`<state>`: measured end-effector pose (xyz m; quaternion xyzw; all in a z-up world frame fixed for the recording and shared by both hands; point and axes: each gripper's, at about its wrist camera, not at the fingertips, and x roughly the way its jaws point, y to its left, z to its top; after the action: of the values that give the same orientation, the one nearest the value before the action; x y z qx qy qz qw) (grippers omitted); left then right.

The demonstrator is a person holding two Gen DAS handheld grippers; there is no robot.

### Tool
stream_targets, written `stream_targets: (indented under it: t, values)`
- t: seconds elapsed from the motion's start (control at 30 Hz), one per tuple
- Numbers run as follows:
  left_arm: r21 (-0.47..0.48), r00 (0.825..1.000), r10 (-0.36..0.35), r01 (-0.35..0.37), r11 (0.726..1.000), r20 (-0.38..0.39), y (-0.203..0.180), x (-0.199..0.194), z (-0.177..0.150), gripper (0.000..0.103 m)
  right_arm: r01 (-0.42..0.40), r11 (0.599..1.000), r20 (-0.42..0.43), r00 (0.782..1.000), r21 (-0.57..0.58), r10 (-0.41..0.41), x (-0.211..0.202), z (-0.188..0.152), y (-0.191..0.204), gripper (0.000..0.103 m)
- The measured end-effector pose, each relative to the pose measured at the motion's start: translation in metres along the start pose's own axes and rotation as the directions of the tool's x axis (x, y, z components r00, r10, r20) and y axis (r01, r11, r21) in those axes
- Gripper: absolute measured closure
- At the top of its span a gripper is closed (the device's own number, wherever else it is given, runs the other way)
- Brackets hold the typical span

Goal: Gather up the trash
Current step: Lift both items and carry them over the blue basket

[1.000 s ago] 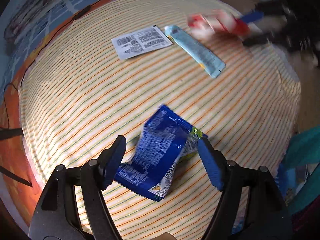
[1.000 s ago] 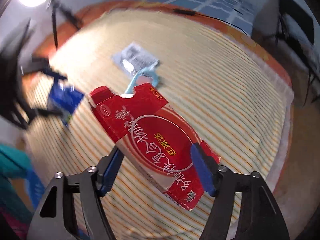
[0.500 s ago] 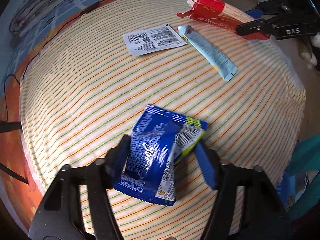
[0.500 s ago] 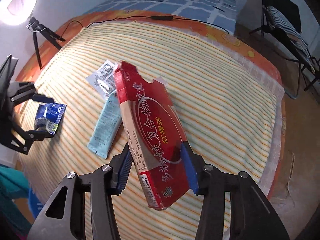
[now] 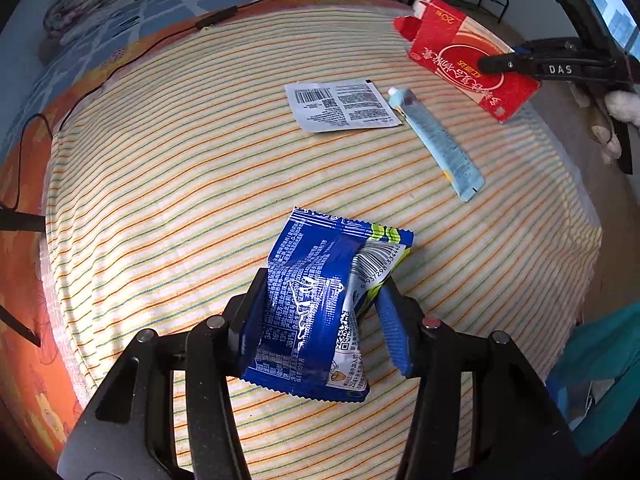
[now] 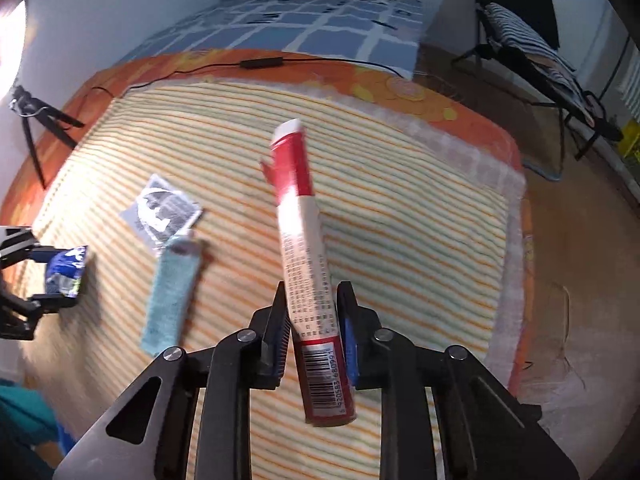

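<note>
The left gripper [image 5: 320, 320] has just been closing and now pinches a crumpled blue snack wrapper [image 5: 320, 300], whose barcode and small white print show though no brand reads clearly. The right gripper [image 6: 312, 332], marked "DAS" on its arm in the left view, has also been closing and clamps a flattened red carton [image 6: 308, 272] edge-on; its face bears "20" and Chinese characters, with a barcode near the bottom end. Both pieces hang just above the striped cloth [image 5: 180, 180]. On the cloth farther off lie a silver sachet [image 5: 344, 106] with barcode and fine print and, just beside it, a pale blue tube [image 5: 438, 142]
</note>
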<state>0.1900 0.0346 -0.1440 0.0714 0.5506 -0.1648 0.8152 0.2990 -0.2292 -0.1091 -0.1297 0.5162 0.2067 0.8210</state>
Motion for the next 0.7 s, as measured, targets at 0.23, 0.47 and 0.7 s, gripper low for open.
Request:
stream_targets:
  t: [0.23,0.47,0.7]
  values:
    - [-0.001,1.0,0.013,-0.013,1.0,0.026,-0.008,-0.008,-0.015,0.051,0.055,0.998,0.04,0.998,-0.026,-0.054,0.0,-0.006,0.012,0.087]
    - [-0.005,0.998,0.027,-0.027,1.0,0.065,-0.023,-0.031,-0.018,0.051,0.023,0.999,0.103,0.994,0.022,-0.025,-0.031,-0.018,0.01,0.087]
    - [0.012,0.995,0.043,-0.044,0.999,0.09,-0.041,-0.058,-0.033,0.051,-0.022,0.999,0.146,0.989,0.031,0.017,-0.075,-0.038,0.021,0.087]
